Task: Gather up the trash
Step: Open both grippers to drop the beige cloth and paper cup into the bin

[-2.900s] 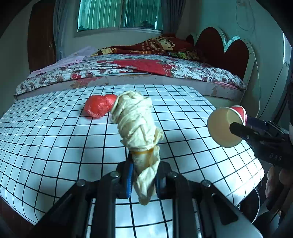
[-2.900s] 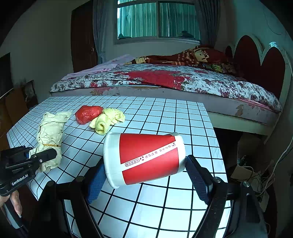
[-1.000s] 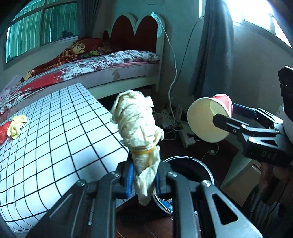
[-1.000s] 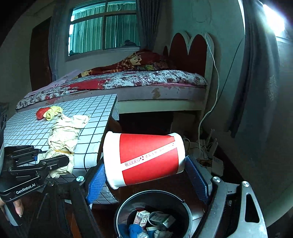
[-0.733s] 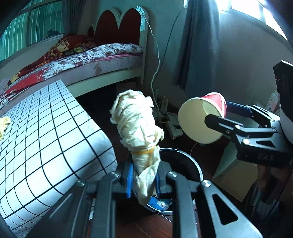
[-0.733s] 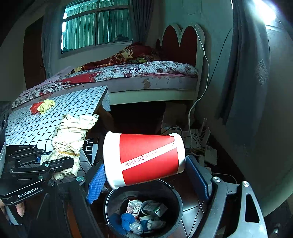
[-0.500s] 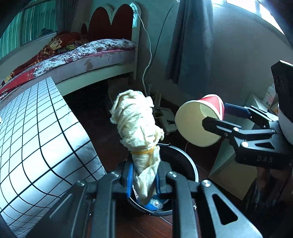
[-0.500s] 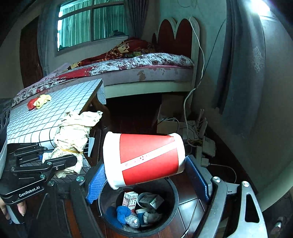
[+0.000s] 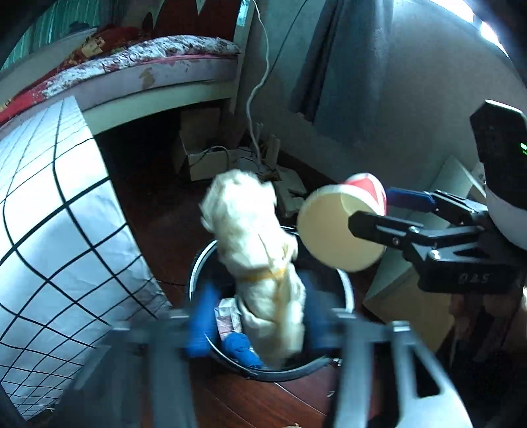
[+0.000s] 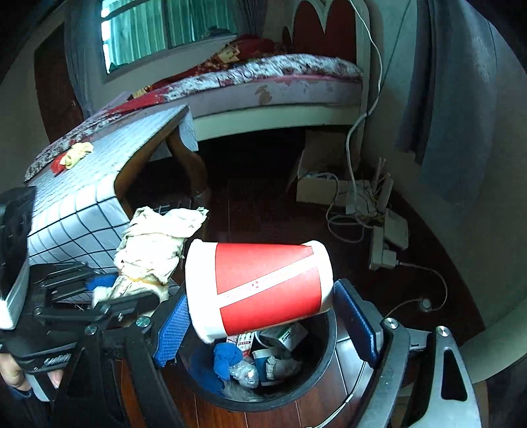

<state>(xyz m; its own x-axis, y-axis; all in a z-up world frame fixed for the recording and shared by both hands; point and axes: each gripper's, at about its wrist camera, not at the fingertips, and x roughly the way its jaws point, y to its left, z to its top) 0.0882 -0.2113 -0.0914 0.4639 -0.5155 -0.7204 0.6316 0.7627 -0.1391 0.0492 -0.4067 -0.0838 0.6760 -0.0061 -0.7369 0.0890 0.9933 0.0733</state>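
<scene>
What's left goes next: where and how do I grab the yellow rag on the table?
Probably pinch the yellow rag across its narrow middle, coming from above: it lies flat and elongated on the table, with a red wad against one end.

Bedroom. Dark reddish wood floor [image 10: 263,204]. Bed [image 10: 270,75] at far side with floral cover and red scalloped headboard [image 10: 329,23]. Curtained window [image 10: 158,29] far left admits greenish daylight. Grey curtain [image 10: 454,108] hangs right. Bench [image 10: 98,171] with black-gridded white cloth stands left. White cable [image 10: 362,108] and power strips [image 10: 382,224] lie by the wall.
</scene>
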